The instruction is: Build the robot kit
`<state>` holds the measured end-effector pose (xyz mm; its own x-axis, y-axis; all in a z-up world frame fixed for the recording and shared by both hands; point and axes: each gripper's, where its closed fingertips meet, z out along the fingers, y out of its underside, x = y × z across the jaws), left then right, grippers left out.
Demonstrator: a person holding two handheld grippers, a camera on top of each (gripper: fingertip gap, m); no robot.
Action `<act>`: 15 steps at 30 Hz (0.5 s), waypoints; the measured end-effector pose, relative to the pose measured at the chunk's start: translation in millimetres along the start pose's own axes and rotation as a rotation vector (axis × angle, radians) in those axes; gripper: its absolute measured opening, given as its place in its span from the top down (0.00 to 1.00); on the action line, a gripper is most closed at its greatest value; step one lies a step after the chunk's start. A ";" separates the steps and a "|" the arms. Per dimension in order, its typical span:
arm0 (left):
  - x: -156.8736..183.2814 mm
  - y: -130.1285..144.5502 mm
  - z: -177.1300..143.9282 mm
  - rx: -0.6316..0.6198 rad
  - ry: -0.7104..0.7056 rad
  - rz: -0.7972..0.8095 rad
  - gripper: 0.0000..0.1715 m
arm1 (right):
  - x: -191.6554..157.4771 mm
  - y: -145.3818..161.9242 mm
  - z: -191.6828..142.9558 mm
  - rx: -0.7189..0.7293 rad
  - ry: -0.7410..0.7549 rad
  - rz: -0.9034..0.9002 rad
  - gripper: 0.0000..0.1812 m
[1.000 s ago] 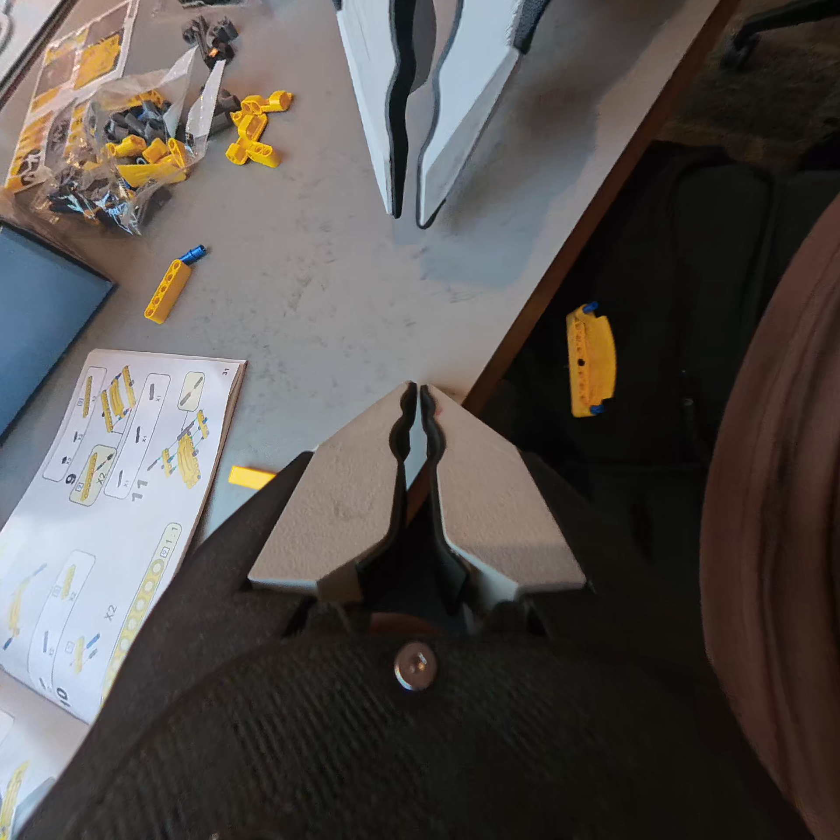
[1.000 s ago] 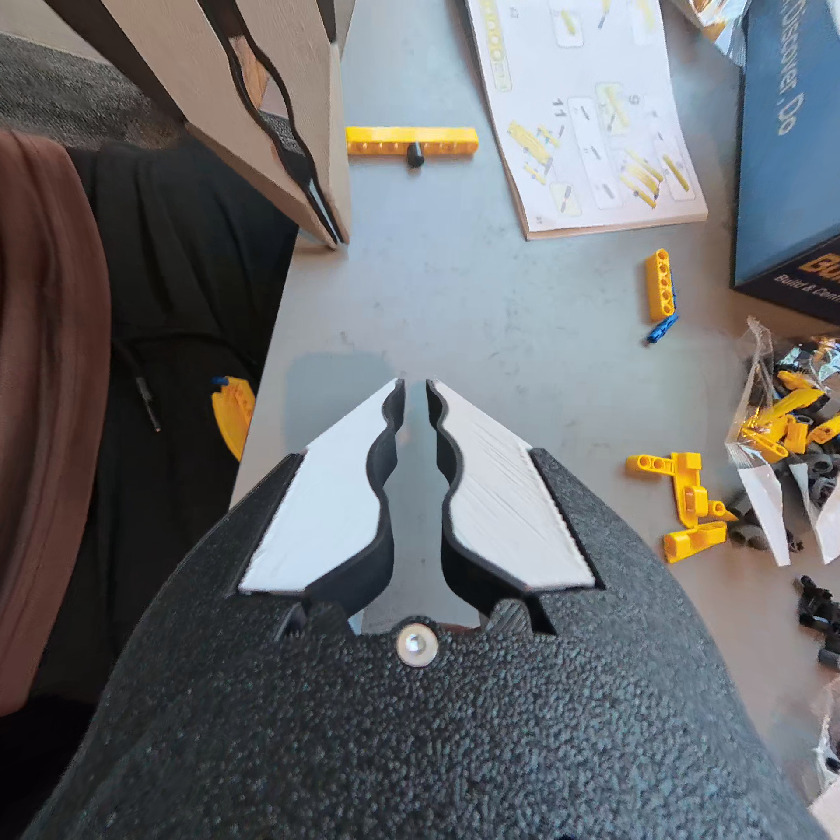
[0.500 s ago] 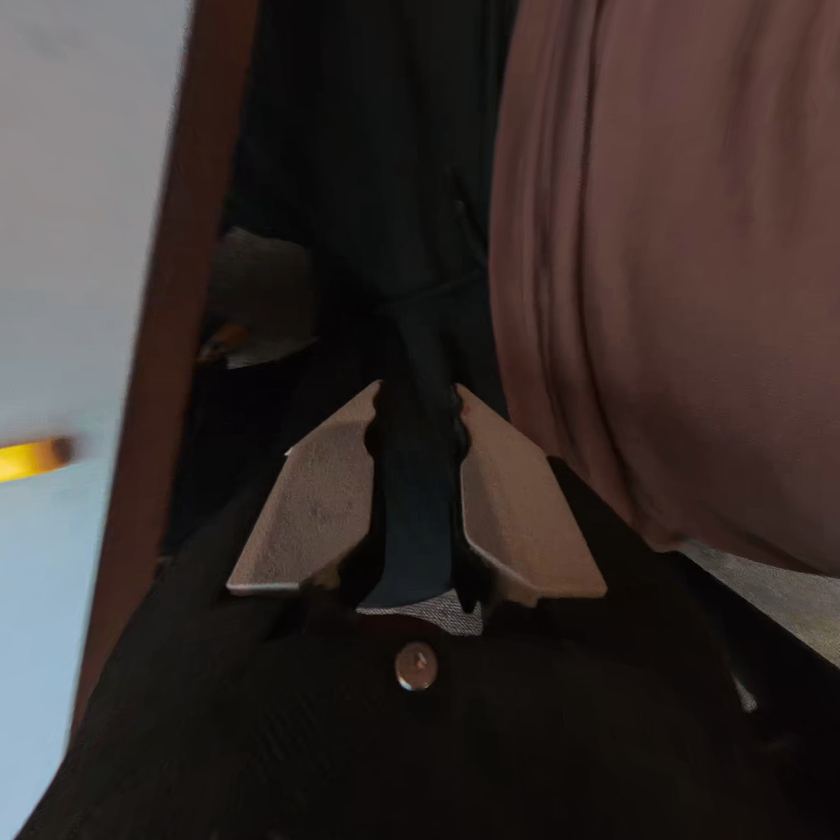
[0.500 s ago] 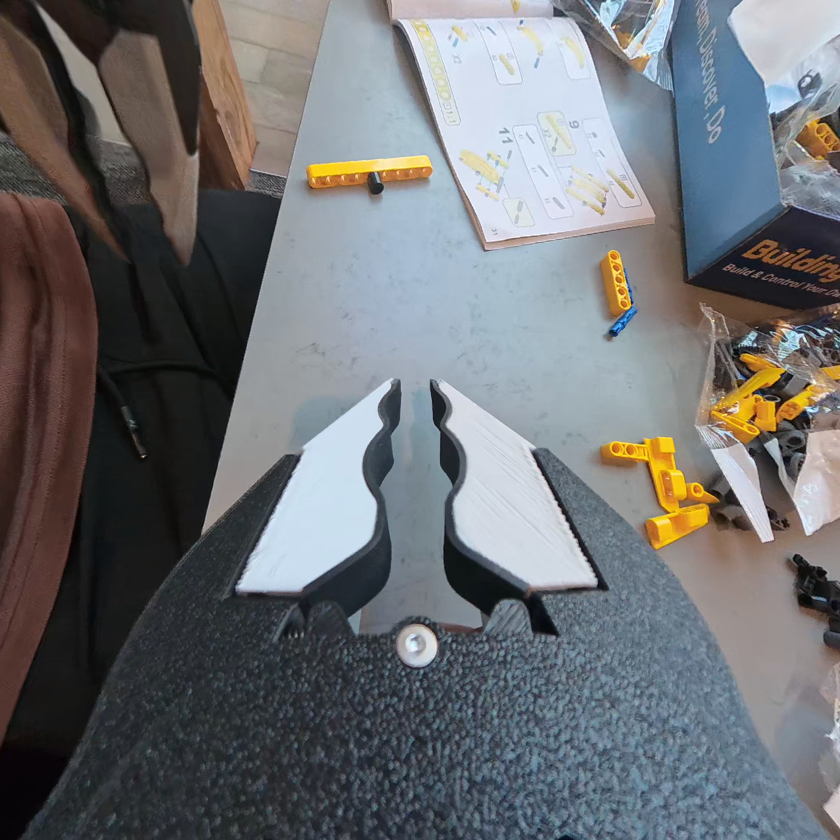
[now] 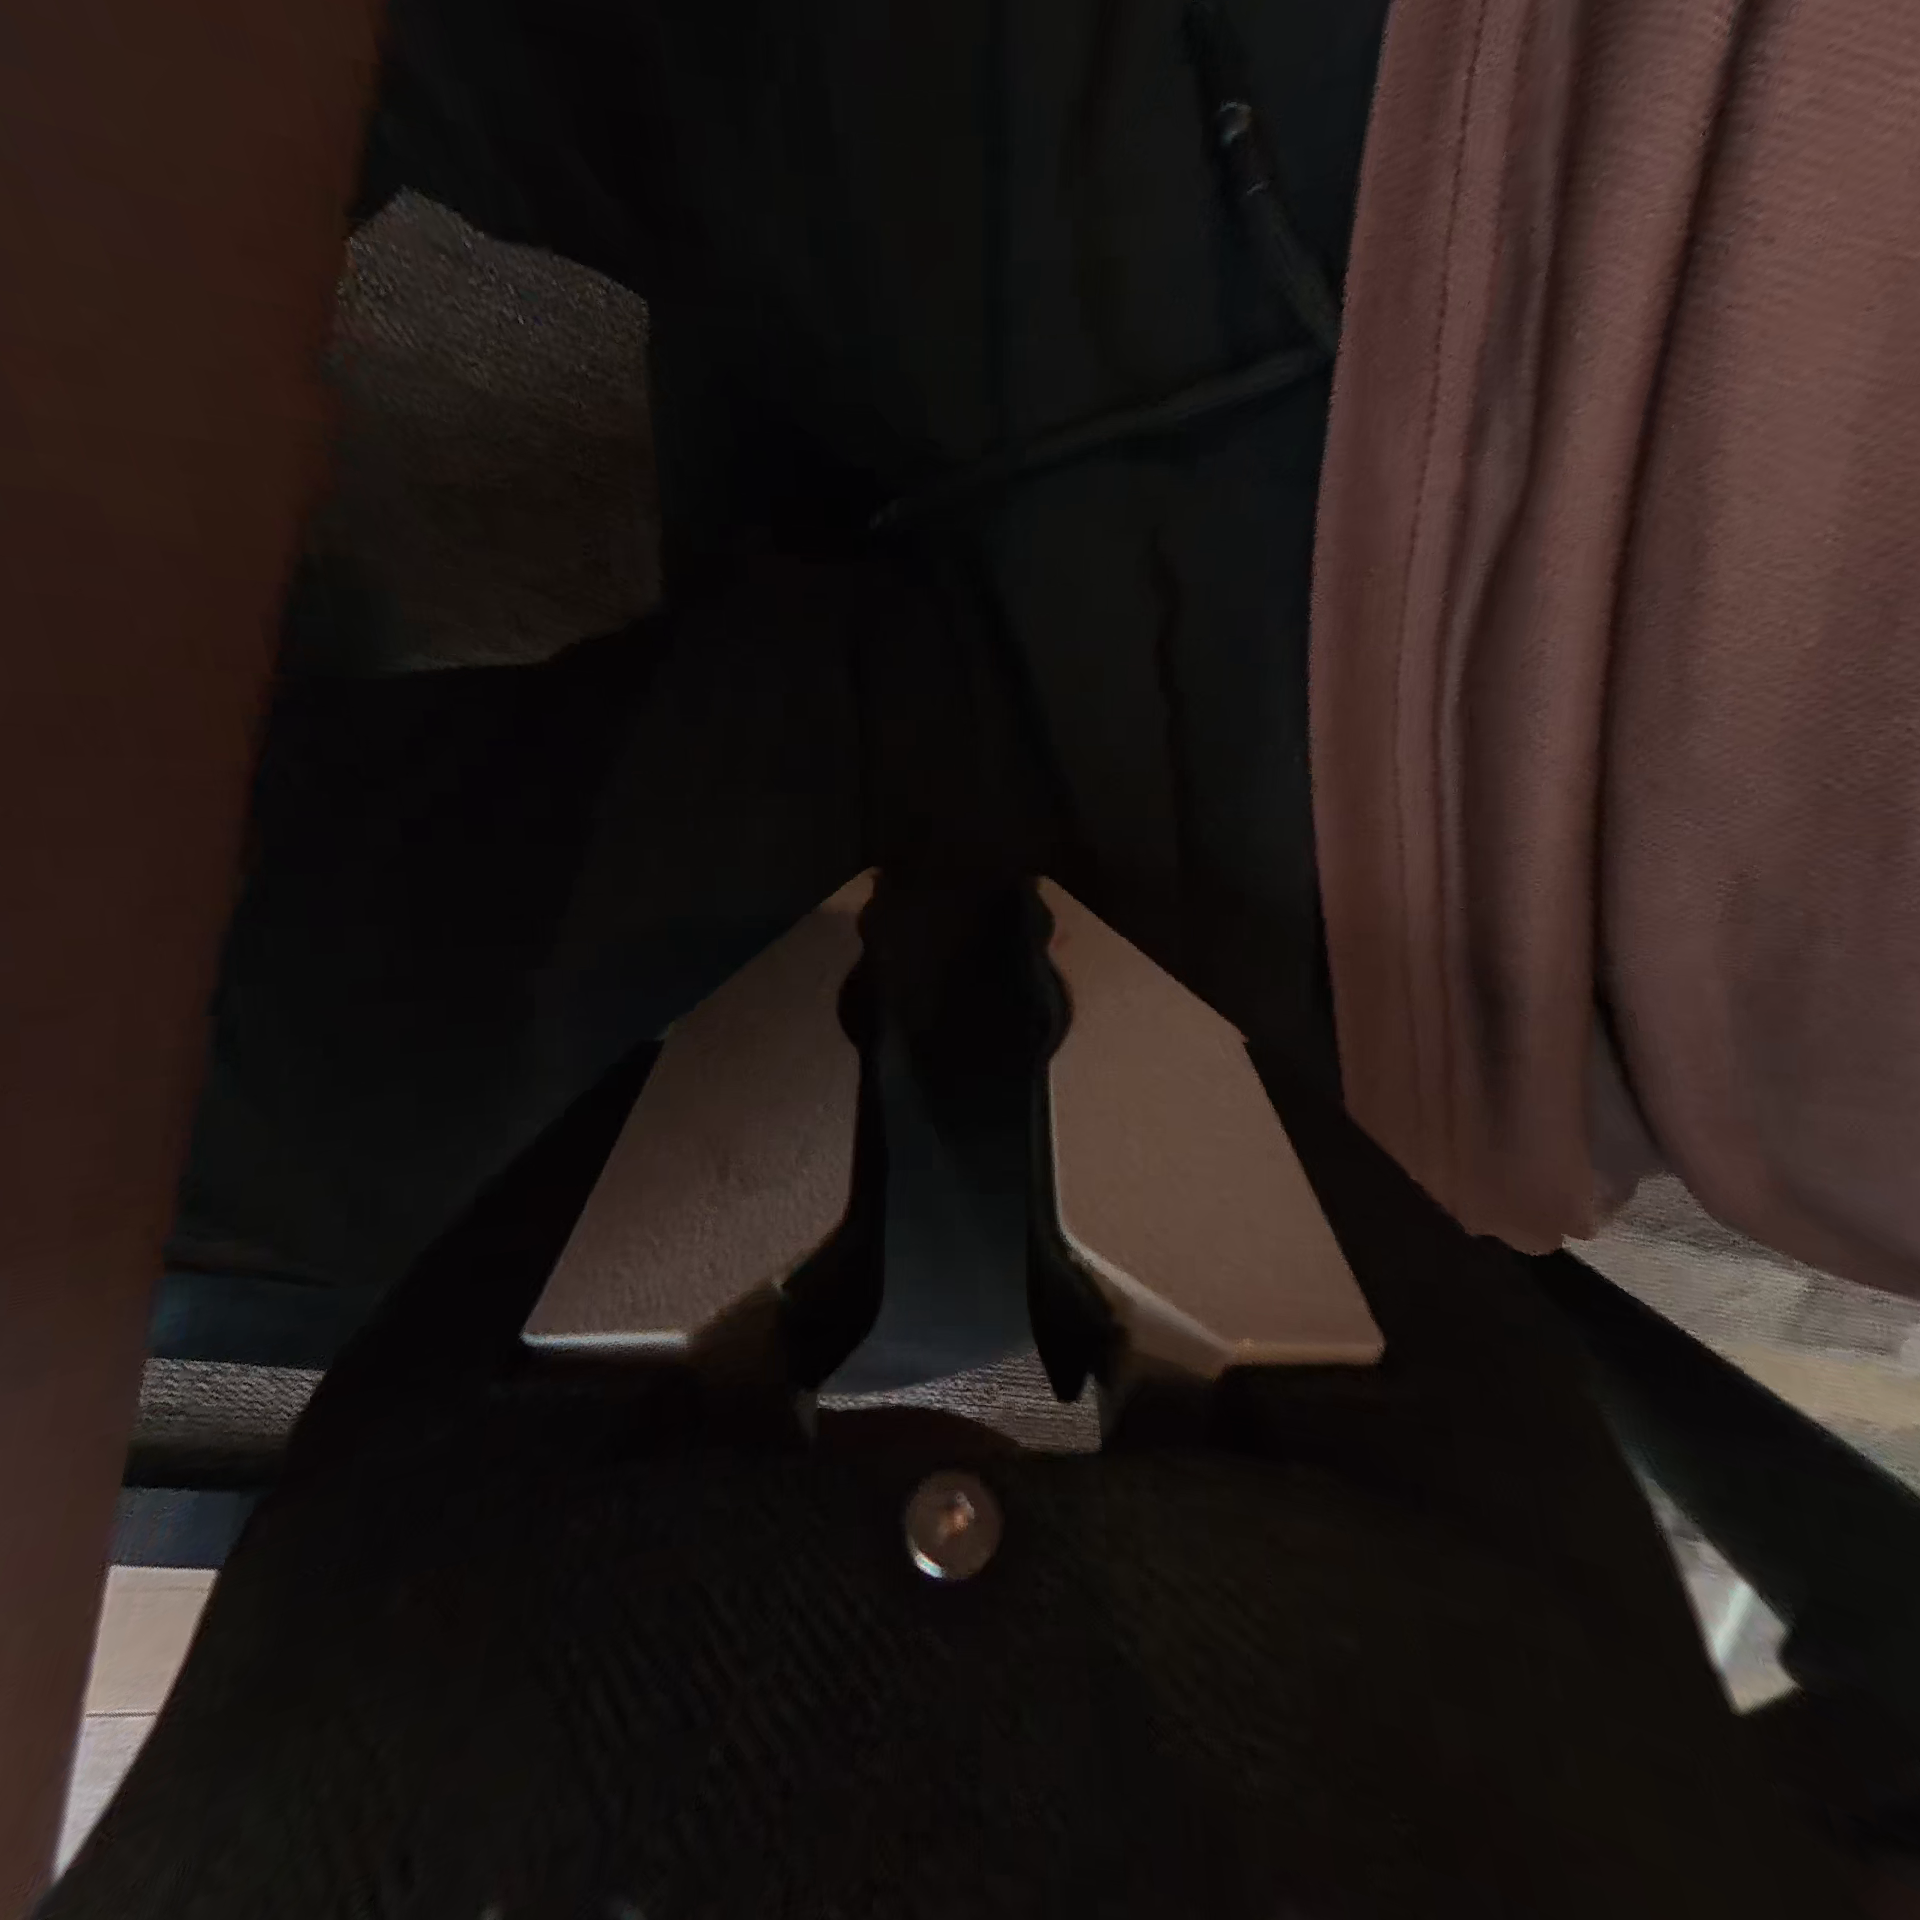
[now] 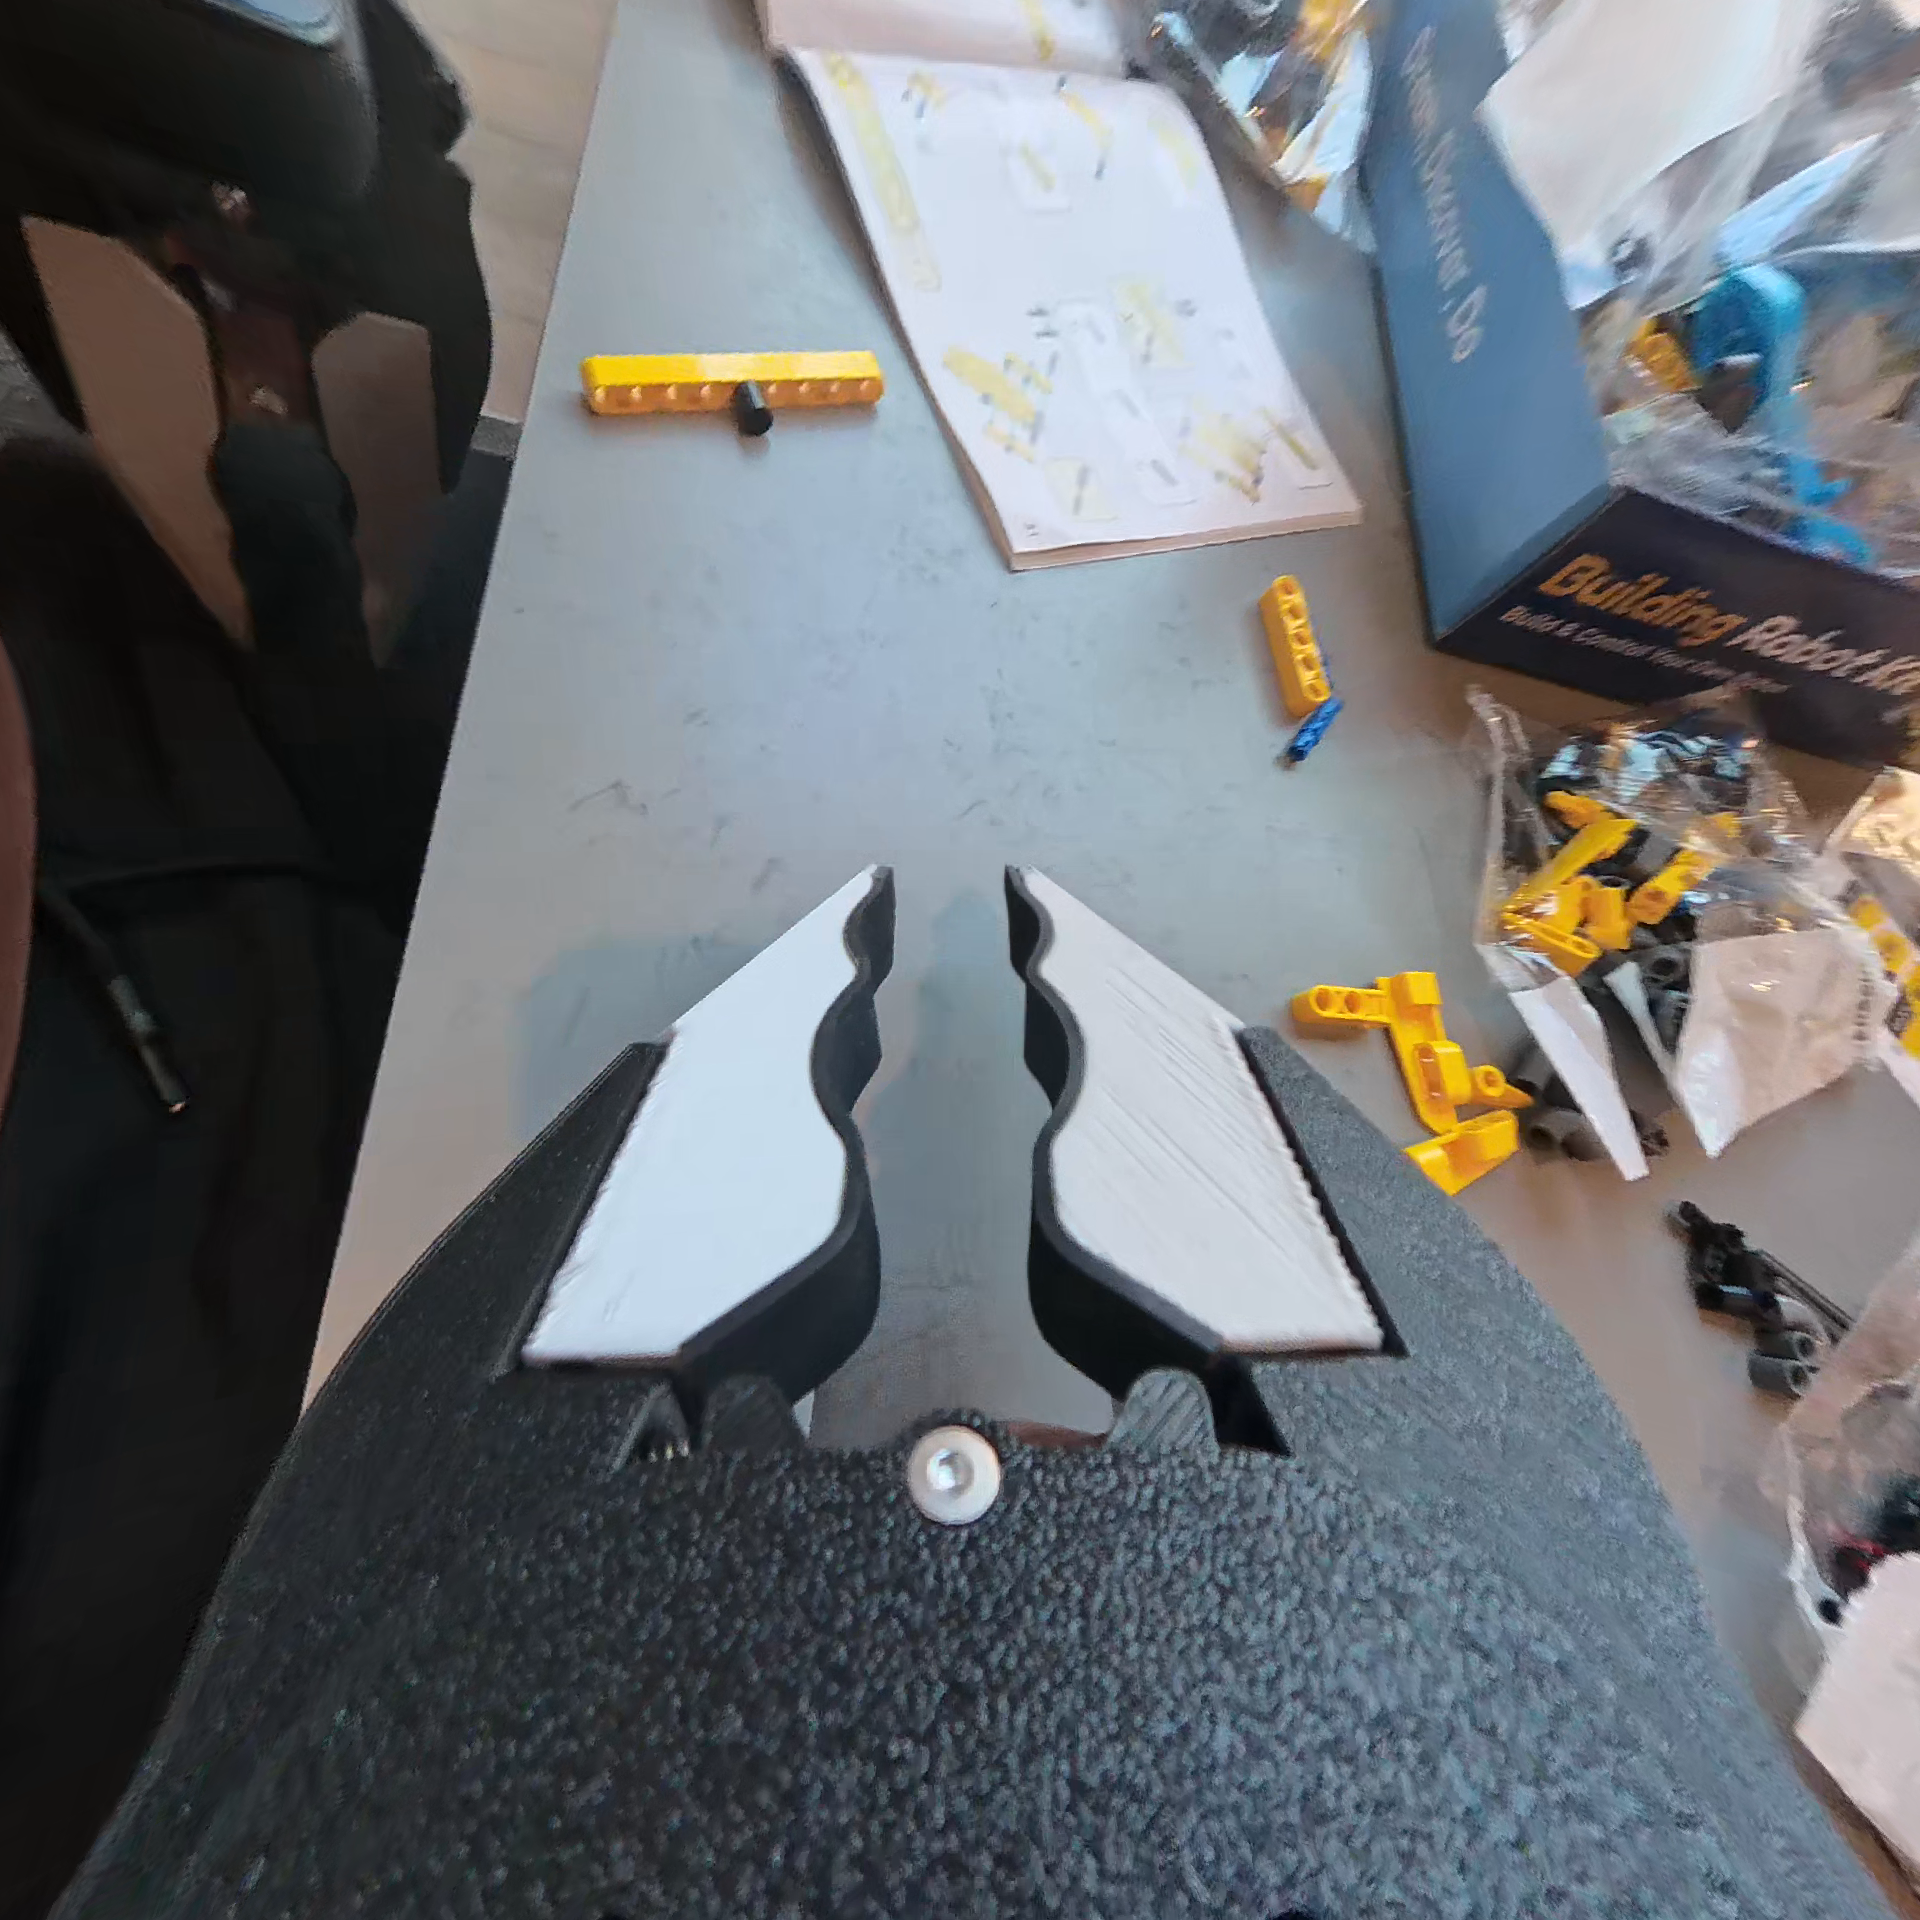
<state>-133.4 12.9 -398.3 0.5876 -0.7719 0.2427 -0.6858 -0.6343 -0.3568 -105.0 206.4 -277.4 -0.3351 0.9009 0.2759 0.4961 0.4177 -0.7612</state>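
Note:
My left gripper is open and empty. It is down beside the brown table edge and points at dark black clothing, with a mauve garment to its right. No part shows between its jaws. My right gripper is open and empty, hovering over the grey table. A cluster of small yellow pieces lies just to its right. The left gripper's tan fingers show at the upper left of the right wrist view, off the table edge.
On the table lie a long yellow beam with a black pin, an open instruction booklet, a short yellow beam with a blue pin, a blue box, a torn bag of parts and loose black pieces. Grey carpet shows below. Some 25 centimetres of space lies between my two pairs of fingers.
My left gripper has swung off the table and down toward the dark clothing, and its jaws have opened. The yellow curved piece seen on the clothing is out of view. My right gripper opened slightly wider.

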 end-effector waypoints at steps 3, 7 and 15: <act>-1.7 -6.0 6.9 0.002 -0.022 0.072 0.88 | 15.0 -2.2 -5.3 0.041 0.099 0.021 0.85; -6.9 -13.1 16.8 -0.009 -0.070 0.178 0.87 | 34.3 -4.9 -18.6 0.119 0.214 0.065 0.81; -29.2 -33.7 31.4 -0.012 -0.192 0.248 0.89 | 54.2 2.3 -31.9 0.149 0.319 0.033 0.77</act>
<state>-114.0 58.2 -421.7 0.4714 -0.8815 -0.0258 -0.8226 -0.4290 -0.3733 -96.5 259.9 -245.5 -0.0424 0.9150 0.4012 0.3719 0.3872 -0.8437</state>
